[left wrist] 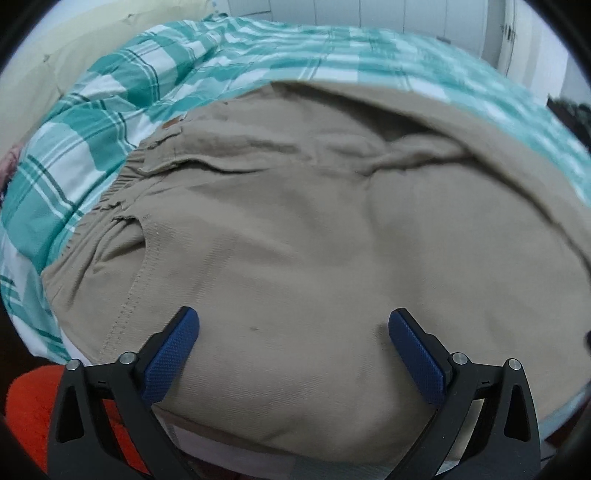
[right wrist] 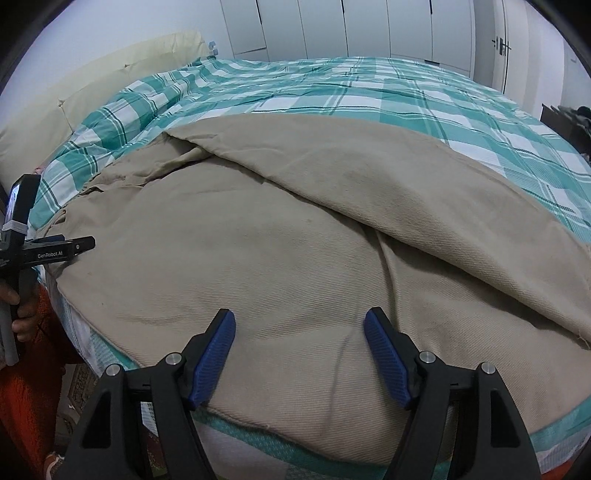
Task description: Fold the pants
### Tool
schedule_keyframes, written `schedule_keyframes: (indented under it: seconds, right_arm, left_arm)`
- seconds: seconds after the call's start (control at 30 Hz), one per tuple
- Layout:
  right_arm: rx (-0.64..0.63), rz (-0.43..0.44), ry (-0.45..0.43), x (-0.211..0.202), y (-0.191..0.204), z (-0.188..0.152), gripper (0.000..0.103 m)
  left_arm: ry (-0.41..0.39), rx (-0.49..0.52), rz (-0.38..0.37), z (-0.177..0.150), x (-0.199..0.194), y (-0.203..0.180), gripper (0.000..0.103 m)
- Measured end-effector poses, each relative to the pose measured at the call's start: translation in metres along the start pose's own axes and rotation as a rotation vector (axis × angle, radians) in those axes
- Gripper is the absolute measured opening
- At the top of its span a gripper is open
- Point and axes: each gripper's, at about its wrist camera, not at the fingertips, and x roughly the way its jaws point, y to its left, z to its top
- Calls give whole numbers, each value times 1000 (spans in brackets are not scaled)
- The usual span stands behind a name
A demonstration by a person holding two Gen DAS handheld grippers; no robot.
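Note:
Beige pants (left wrist: 295,229) lie spread on a bed, waistband to the left in the left wrist view, one leg folded over the other. My left gripper (left wrist: 293,323) hovers open just above the seat area near the bed's front edge, with nothing between its blue pads (left wrist: 173,354). In the right wrist view the pants (right wrist: 277,251) fill the middle, the upper leg lying diagonally across. My right gripper (right wrist: 299,325) stands open over the lower leg near the front edge, its pads apart and gripping nothing. The left gripper's body (right wrist: 48,251) shows at the left edge, held by a hand.
A green and white checked cover (right wrist: 388,88) spreads over the bed behind the pants. A cream headboard (right wrist: 110,70) runs along the left. White cupboard doors (right wrist: 332,26) stand at the back. An orange sleeve (right wrist: 22,387) and the floor show below the bed's front edge.

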Motion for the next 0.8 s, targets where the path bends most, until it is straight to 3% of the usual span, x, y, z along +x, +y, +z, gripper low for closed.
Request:
schedule_keyframes:
  seconds: [0.13,0.2,0.27,0.33,0.4,0.43,0.47,0.6,0.7,0.8]
  right_arm:
    - [-11,4,2,-2,1,2,73]
    - [-13,-23,-3,-16,5,8,72]
    - [5,4,-94,-40,7,10,72]
    - [-4,-1,-127,-51,7,8,73]
    - [29,-36,-45,-36,-3,3,76]
    - [82,-35,38,-21,-14,-3,76]
    - [125,-1,41,-19,-22,-6,76]
    - [255,95,-88,-51,-39,2,74]
    - [437,167,-102,-54,-65,6,74]
    - [640,131,-63,-40,-102,7,65]
  left_arm:
    - [-101,-52,15,7,-22,16,102]
    - [-73,-64,15,6,-14,20,102]
    - [20,-77,-1,2,8,23,102]
    - [37,-8,64,-1,20,12,102]
    - [17,47,83,-1,16,-3,102]
    - [12,52,43,0,12,-6,102]
    - [-1,47,15,0,7,-7,102]
    - [-67,33,4,3,-6,-7,102]
    - [-10,23,-9,2,9,-5,102]
    - [14,57,19,-2,19,-10,102]
